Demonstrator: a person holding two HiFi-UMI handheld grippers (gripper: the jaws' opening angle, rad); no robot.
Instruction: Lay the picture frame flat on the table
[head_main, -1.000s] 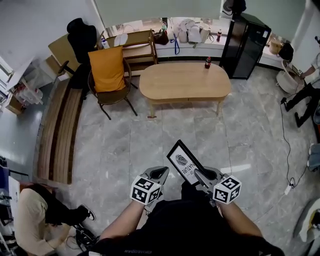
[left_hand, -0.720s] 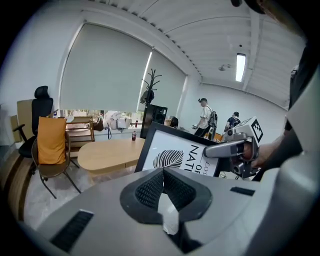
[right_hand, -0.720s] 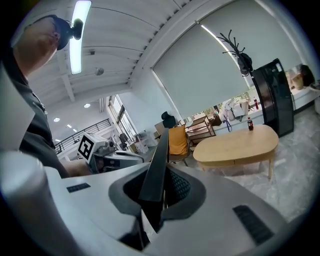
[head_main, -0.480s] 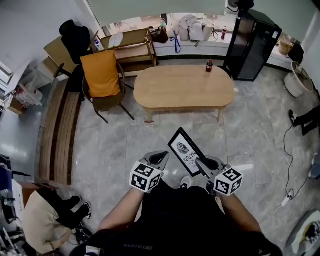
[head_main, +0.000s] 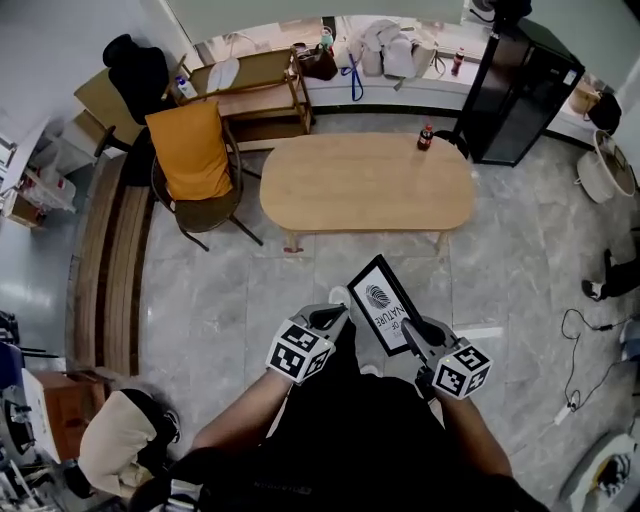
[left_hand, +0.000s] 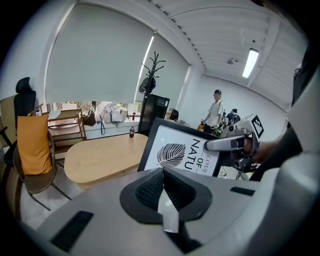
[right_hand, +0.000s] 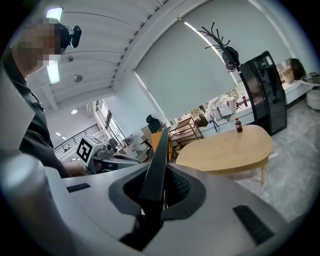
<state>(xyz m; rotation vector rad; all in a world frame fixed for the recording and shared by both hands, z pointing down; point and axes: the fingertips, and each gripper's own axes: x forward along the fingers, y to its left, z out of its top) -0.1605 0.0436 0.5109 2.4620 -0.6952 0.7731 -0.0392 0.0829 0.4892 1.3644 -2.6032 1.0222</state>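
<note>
picture frame (head_main: 385, 303): black border, white print with a dark leaf motif and lettering; held in the air above the floor, in front of the person and short of the table, not touching it
frame's attitude: tilted, printed face turned up and toward the left gripper, far corner pointing at the table
right gripper (head_main: 418, 335): jaws clamped on the frame's near right edge; in the right gripper view the black edge runs edge-on up between the two pads
left gripper (head_main: 325, 320): jaws closed together with nothing between them, just beside the frame's left side and apart from it
table (head_main: 365, 185): oval, light wood, on the far side of the frame, its top bare apart from one bottle
bottle (head_main: 426, 137): small, dark, red cap, upright near the table's far right edge
chair (head_main: 195, 165): left of the table, an orange cushion leaning on its back
black cabinet (head_main: 520, 90): tall, against the far wall, right of the table
floor (head_main: 250, 300): grey marbled tiles
bench (head_main: 112, 260): wooden slats, along the left wall
other person (head_main: 120, 455): crouched low at lower left, light top
</note>
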